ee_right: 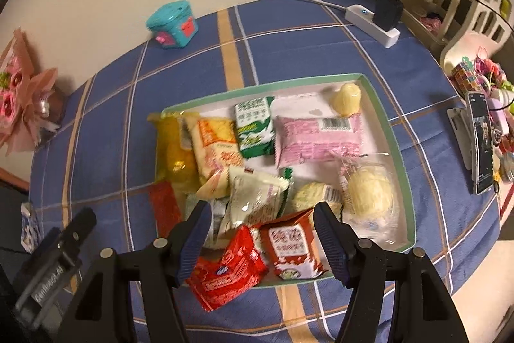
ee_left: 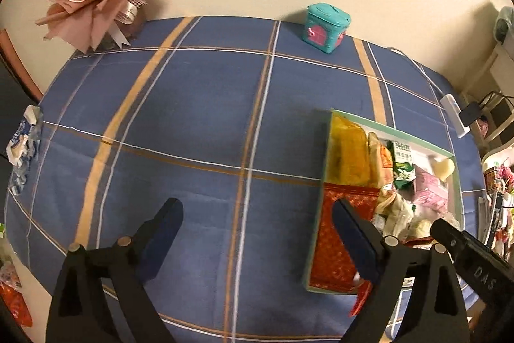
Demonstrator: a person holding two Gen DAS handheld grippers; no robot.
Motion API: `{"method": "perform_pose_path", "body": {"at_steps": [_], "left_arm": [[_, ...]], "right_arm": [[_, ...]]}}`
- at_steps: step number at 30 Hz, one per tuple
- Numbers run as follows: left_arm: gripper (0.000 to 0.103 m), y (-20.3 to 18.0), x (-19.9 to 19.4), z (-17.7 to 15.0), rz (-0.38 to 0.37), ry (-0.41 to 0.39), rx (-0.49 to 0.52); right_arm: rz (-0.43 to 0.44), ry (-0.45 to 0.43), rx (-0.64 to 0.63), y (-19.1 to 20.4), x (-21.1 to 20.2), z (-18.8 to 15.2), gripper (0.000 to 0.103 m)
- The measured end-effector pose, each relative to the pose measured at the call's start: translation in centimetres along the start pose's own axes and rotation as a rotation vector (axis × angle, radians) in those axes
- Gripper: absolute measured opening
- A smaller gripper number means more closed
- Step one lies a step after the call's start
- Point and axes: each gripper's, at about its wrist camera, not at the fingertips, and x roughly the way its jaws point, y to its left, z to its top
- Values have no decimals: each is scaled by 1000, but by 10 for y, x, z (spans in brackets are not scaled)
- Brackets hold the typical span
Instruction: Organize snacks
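My left tool (ee_left: 257, 233) hung wide open and empty over the desk (ee_left: 192, 118). My right tool (ee_right: 261, 233) hovered half-open, unloaded, above the tray (ee_right: 398, 150) of snacks (ee_right: 253, 201); I'd lower squarely onto 1 packet.

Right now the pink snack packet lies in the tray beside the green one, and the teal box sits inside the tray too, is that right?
Not quite: the teal box stands outside the tray, on the tablecloth near the wall, as the right wrist view shows. The pink packet does lie beside the green packet.
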Motion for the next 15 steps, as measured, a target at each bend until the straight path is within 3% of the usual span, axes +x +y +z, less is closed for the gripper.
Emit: {"method": "perform_pose_path", "body": {"at_steps": [3,5,7,8,15], "left_arm": [[95,5,-3,-5,30,-13,9],[102,10,-8,-9,44,-29,11],[102,13,-12,-13,47,-40,12],[103,15,-13,-16,50,-38,14],[103,30,-29,-39,50,-69,24]], "right_arm": [[-5,-2,-21,7,-1,-12,76],[-3,-5,-31,9,0,-19,84],[6,-14,-36,10,-2,-26,100],[9,-18,-35,10,-2,-29,103],[23,-53,-20,6,-10,-51,103]]}}
